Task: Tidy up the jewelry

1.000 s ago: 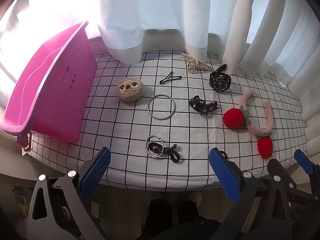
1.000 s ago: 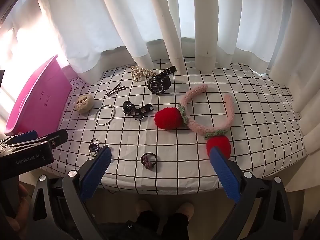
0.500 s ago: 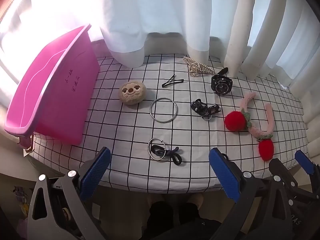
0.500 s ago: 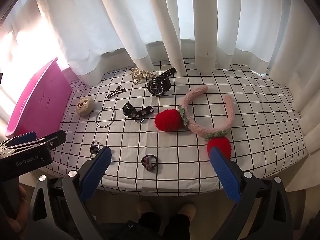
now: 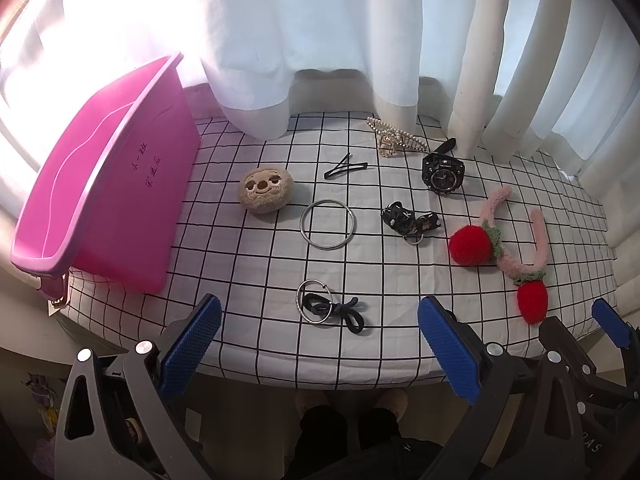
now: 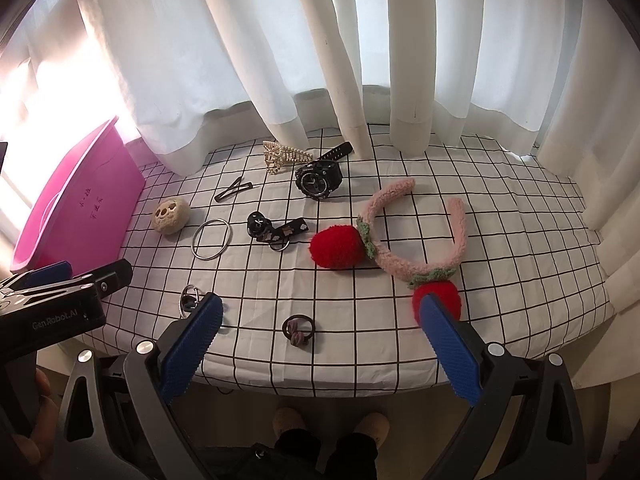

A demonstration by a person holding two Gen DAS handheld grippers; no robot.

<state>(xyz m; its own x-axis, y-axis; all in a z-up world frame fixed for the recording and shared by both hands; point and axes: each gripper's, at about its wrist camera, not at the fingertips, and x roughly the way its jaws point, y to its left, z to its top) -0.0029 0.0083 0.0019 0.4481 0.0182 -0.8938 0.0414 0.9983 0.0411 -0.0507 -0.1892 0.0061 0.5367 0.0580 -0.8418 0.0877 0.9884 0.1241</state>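
Observation:
Jewelry lies spread on a checked tablecloth [image 5: 248,264]. A pink bin [image 5: 100,204] stands at the left. On the cloth are a sloth-face plush clip [image 5: 266,194], a silver bangle [image 5: 327,229], a black hairpin [image 5: 345,169], a pearl claw clip [image 5: 394,142], a black watch [image 5: 443,172], a black bow clip [image 5: 410,222], a pink strawberry headband [image 6: 404,248], a ring with a dark hair tie [image 5: 328,309] and a small hair tie [image 6: 298,330]. My left gripper [image 5: 320,344] and right gripper [image 6: 320,344] are both open and empty, held off the table's near edge.
White curtains [image 6: 320,80] hang along the far edge of the table. The left gripper's body [image 6: 52,304] shows at the left of the right wrist view. The person's feet [image 6: 332,424] are on the floor below the table edge.
Both grippers have drawn back and up a little, so the table looks smaller and farther. No object on the cloth has moved.

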